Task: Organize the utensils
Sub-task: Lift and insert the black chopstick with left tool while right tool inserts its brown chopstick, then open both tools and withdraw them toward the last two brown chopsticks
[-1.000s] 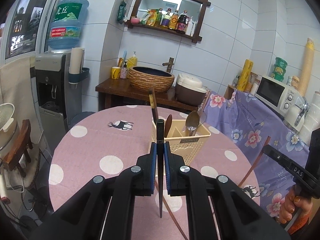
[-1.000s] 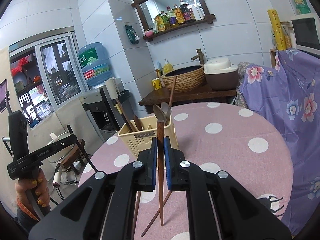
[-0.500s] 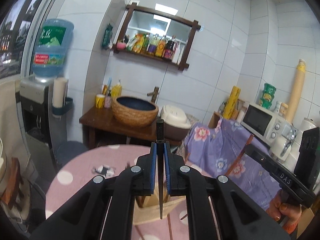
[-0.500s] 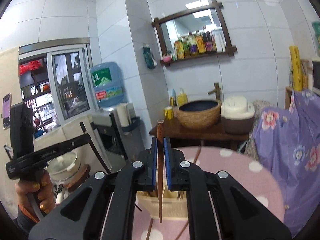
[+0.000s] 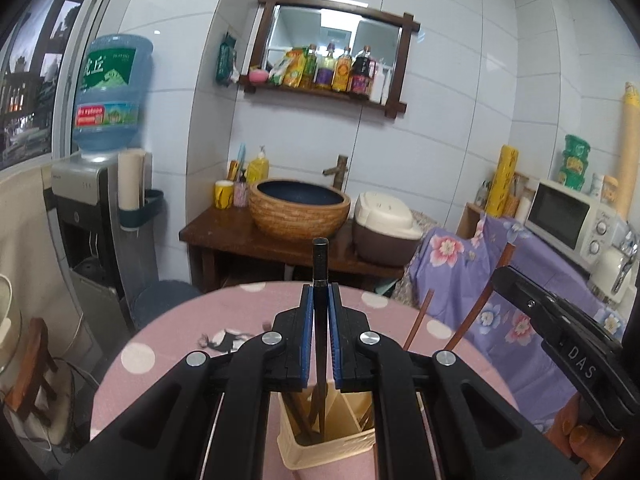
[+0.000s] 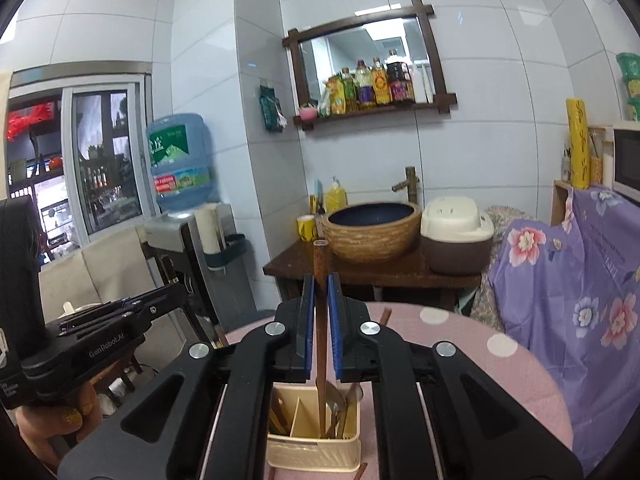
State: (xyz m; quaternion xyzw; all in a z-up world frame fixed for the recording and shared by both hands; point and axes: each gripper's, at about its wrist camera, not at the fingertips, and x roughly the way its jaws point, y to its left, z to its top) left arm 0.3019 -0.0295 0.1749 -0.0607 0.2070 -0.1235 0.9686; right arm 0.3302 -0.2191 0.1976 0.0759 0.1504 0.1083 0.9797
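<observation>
Your left claw [image 5: 319, 322] is clamped tight on a black chopstick [image 5: 320, 268], which stands upright between the blue pads with its lower end down inside the cream utensil basket [image 5: 320, 454] directly below. Your right claw [image 6: 319, 320] is likewise closed hard on a brown chopstick [image 6: 320, 264], held upright, its lower tip reaching into the same cream basket [image 6: 312, 456], in the compartment that holds the metal spoons [image 6: 340, 404]; the compartment to the left of the divider holds more brown sticks. The basket sits on the round counter [image 6: 500, 364] under a pink cloth with white dots. In the left view your right claw shows at the right edge, gripped by your hand [image 5: 580, 436]; in the right view your left claw and hand [image 6: 60, 420] show at the lower left. Beyond the counter stand a woven basin [image 5: 300, 210] on a wooden stand, a rice cooker [image 5: 384, 228], a water dispenser [image 5: 104, 184] and a microwave [image 5: 572, 220]
</observation>
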